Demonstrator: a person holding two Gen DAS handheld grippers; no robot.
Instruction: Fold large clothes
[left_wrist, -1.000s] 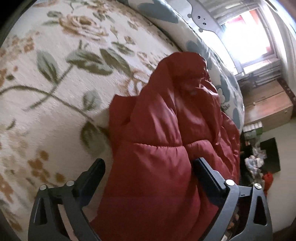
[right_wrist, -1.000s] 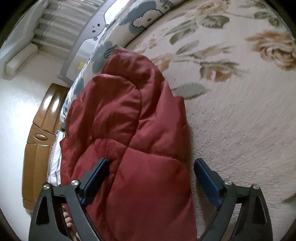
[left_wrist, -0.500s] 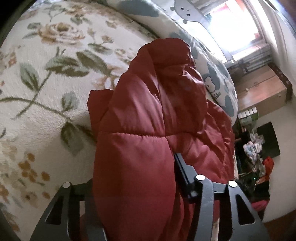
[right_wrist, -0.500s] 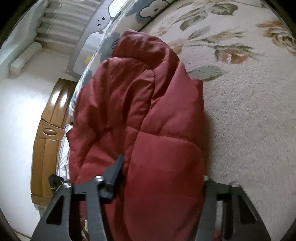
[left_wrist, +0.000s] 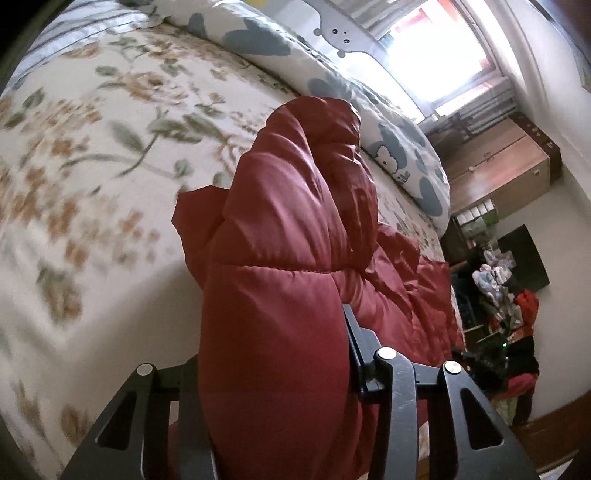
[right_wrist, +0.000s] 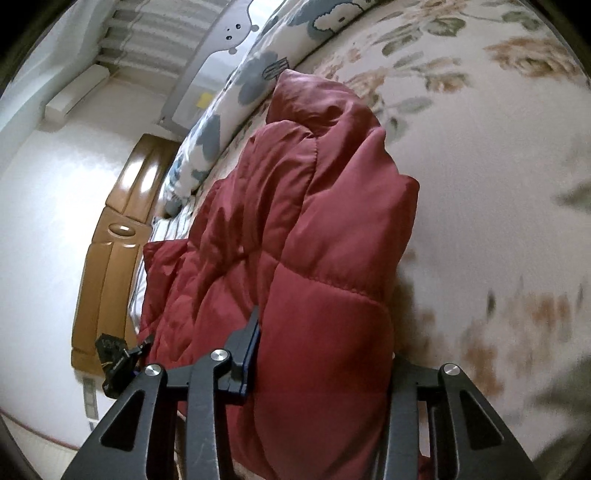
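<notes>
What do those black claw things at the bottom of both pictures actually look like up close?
Each is a hand-held gripper, left and right: matte black angular arms with triangular cut-outs, joined by round silver pivot bolts. The right one's visible finger carries a blue-edged pad. No cables, sleeves or hands show.
</notes>
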